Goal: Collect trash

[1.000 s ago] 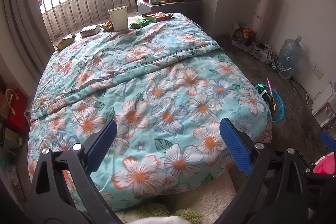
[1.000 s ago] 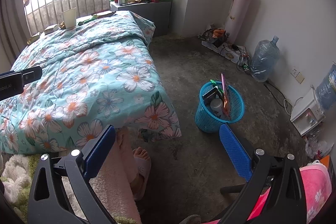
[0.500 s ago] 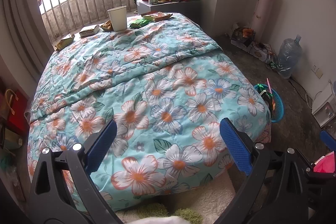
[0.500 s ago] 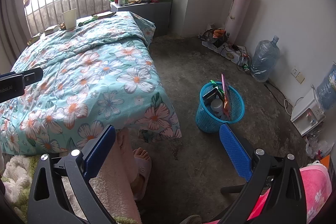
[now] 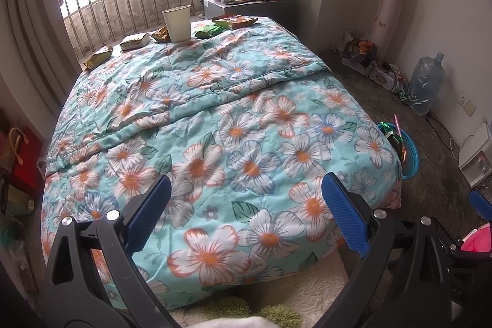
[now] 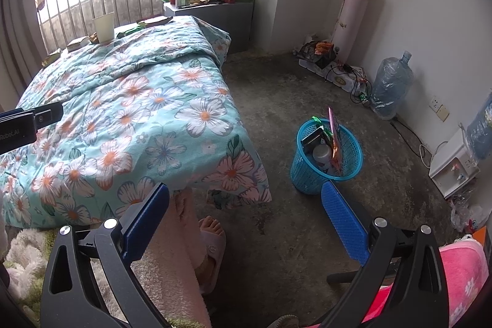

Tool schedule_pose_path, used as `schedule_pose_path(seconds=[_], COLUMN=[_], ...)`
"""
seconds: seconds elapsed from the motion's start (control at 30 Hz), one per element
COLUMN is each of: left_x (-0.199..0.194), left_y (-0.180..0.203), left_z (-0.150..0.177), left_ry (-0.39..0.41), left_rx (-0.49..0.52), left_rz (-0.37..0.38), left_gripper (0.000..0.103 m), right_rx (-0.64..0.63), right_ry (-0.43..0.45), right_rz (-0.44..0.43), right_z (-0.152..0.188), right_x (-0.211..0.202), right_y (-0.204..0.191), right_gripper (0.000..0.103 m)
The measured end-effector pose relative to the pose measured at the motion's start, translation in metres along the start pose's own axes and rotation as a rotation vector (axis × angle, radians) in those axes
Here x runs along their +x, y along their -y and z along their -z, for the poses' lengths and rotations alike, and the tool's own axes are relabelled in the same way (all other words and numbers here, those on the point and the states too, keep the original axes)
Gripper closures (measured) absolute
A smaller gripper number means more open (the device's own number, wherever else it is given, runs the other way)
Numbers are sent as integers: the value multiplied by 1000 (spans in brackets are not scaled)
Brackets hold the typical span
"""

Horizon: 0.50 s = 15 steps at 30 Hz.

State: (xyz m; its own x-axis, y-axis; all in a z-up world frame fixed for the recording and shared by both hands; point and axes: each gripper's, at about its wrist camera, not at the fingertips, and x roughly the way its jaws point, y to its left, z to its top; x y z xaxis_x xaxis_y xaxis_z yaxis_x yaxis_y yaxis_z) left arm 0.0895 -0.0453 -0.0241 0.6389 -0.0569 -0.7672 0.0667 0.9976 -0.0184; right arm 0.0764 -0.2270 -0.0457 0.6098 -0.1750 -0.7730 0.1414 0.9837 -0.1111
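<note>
Trash lies along the far end of the floral bed (image 5: pixel 233 125): a white paper cup (image 5: pixel 177 23), a green wrapper (image 5: pixel 209 30), an orange snack packet (image 5: pixel 235 20) and yellow wrappers (image 5: pixel 134 41) further left. The cup also shows in the right wrist view (image 6: pixel 104 27). A blue basket (image 6: pixel 326 157) with trash in it stands on the floor right of the bed; its edge shows in the left wrist view (image 5: pixel 407 154). My left gripper (image 5: pixel 244 205) is open and empty above the bed's near end. My right gripper (image 6: pixel 244 208) is open and empty above the floor near the bed corner.
A grey side table (image 6: pixel 212 9) with clutter stands beyond the bed. A water bottle (image 6: pixel 390 88), a power strip with cables (image 6: pixel 341 76) and a white appliance (image 6: pixel 452 166) line the right wall. A person's slippered foot (image 6: pixel 210 248) is below my right gripper. Red bags (image 5: pixel 21 156) sit left of the bed.
Both views have shifted only slightly; the grippers stay open and nothing was picked up.
</note>
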Motion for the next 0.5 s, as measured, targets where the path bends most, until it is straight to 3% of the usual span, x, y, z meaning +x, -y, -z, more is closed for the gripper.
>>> schedule_pose_path(seconds=[0.5], left_x=[1], left_y=[-2], left_z=[2], left_ry=[-7], left_rx=[3], left_rz=[-2], left_gripper=[9], right_rx=[6], right_ry=[19], right_rz=[-9], right_z=[2], right_x=[-4], right_y=[1], right_gripper=[7])
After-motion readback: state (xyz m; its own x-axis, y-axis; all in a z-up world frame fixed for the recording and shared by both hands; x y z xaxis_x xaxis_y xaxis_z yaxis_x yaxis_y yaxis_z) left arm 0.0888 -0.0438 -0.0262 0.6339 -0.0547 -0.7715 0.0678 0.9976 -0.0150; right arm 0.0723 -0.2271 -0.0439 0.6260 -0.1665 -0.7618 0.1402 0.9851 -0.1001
